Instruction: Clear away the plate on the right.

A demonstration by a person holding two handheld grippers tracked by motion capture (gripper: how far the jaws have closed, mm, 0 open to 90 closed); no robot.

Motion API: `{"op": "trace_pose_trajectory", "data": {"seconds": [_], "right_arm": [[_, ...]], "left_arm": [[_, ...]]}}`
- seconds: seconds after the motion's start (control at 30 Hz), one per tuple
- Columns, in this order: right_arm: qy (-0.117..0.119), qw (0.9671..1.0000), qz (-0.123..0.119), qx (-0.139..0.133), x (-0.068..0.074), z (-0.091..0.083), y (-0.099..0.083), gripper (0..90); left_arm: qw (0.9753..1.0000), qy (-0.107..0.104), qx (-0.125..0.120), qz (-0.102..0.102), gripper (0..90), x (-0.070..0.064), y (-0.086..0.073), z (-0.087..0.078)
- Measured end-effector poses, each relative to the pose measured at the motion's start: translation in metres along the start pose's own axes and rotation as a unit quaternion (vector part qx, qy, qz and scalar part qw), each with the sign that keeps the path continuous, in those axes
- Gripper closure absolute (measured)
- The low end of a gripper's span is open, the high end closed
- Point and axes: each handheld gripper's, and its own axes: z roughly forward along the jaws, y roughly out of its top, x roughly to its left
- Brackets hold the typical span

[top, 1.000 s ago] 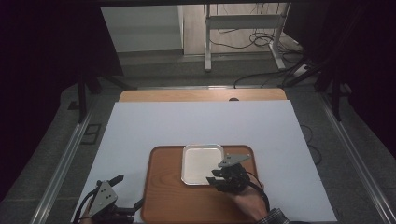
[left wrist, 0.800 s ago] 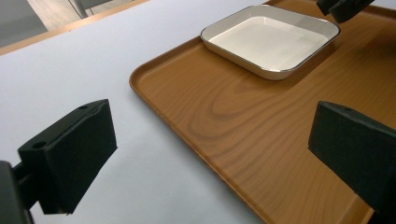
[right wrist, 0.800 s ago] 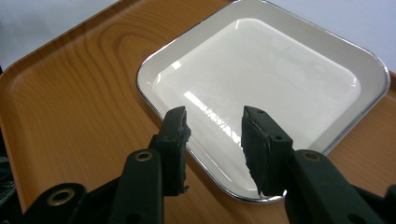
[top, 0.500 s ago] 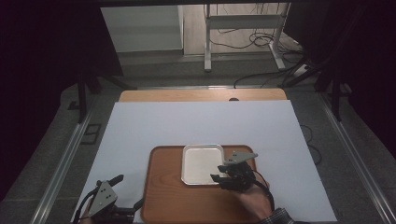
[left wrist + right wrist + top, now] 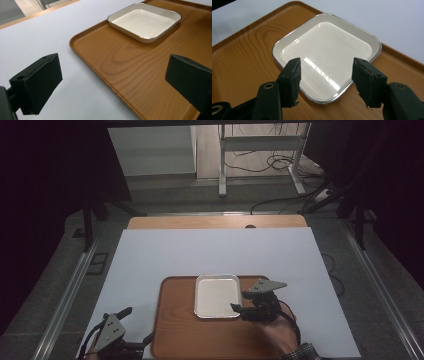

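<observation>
A square white dish (image 5: 217,296) (image 5: 146,21) (image 5: 327,52) with a thin dark rim lies empty on a brown wooden tray (image 5: 180,335) (image 5: 120,65) (image 5: 244,50), toward the tray's far side. My right gripper (image 5: 241,309) (image 5: 325,77) hovers open over the dish's near right rim, its jaws apart with nothing between them. My left gripper (image 5: 125,325) (image 5: 112,82) is open too, low at the table's front left, straddling the tray's left edge with nothing held.
A pale sheet (image 5: 210,252) covers the table, with a wooden strip (image 5: 215,222) showing at the far edge. Beyond it are a floor with cables (image 5: 280,205) and a metal stand (image 5: 260,155). Rails (image 5: 70,295) run along both table sides.
My right gripper has shifted a little to the right and toward the dish's right rim. The left gripper has stayed put.
</observation>
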Motion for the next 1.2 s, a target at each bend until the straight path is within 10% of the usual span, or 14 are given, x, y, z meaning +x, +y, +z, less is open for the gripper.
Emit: {"op": "trace_pose_trajectory", "data": {"seconds": [1.2], "right_arm": [[-0.035,0.9988,-0.011,-0.031,-0.013,-0.025,-0.014,6.3]], "left_arm": [[1.0000,-0.003,-0.002,-0.004,0.3,0.001,0.000,0.000]]}}
